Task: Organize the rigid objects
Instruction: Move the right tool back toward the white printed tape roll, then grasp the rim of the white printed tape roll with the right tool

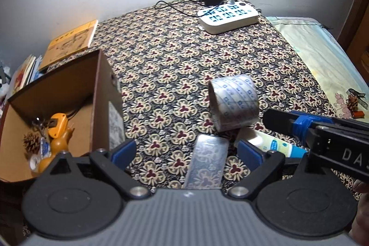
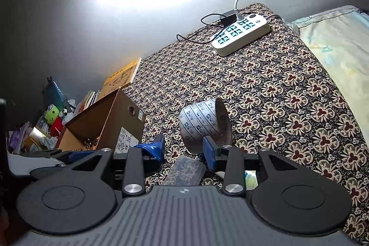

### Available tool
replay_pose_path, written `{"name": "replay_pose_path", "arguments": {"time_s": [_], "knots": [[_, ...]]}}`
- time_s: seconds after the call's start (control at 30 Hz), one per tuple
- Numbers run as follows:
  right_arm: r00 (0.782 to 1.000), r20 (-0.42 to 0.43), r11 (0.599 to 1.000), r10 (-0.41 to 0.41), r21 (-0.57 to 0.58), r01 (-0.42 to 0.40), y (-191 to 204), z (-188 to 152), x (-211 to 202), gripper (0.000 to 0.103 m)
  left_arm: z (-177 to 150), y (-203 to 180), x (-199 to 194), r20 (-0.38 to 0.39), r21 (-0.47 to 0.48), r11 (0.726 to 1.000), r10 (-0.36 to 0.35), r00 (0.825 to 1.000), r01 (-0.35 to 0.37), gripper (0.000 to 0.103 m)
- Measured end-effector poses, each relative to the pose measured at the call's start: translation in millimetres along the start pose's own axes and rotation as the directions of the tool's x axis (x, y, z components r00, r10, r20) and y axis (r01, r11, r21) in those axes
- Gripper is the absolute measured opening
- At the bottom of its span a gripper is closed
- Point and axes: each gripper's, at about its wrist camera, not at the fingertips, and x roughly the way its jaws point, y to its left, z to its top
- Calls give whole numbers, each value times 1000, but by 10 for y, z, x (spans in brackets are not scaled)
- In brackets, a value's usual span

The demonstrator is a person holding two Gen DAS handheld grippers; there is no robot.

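Note:
A roll of clear printed tape (image 1: 234,102) (image 2: 203,126) stands tilted on its edge on the flower-patterned cloth (image 1: 184,57). In front of it lie a clear flat plastic case (image 1: 206,163) (image 2: 186,171) and a white tube with a blue cap (image 1: 272,144) (image 2: 250,176). My left gripper (image 1: 186,152) is open, low over the cloth, with the case between its fingers but untouched. My right gripper (image 2: 183,151) is open just short of the roll; its right pad (image 2: 209,151) overlaps the roll's lower edge. It enters the left wrist view from the right (image 1: 269,118).
An open cardboard box (image 1: 101,93) (image 2: 108,121) at the left holds a pine cone, an orange tool and small items. Books (image 1: 71,43) lie behind it. A white power strip (image 1: 228,17) with cables sits at the back. A pale sheet (image 1: 322,57) lies to the right.

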Motion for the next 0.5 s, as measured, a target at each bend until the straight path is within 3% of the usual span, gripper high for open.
{"name": "replay_pose_path", "arguments": {"time_s": [0.5], "knots": [[999,-28,997,-24,69,26,-232,19,69,21,17,-84,207,-55,-2,999,-39,998,39,93]]}}
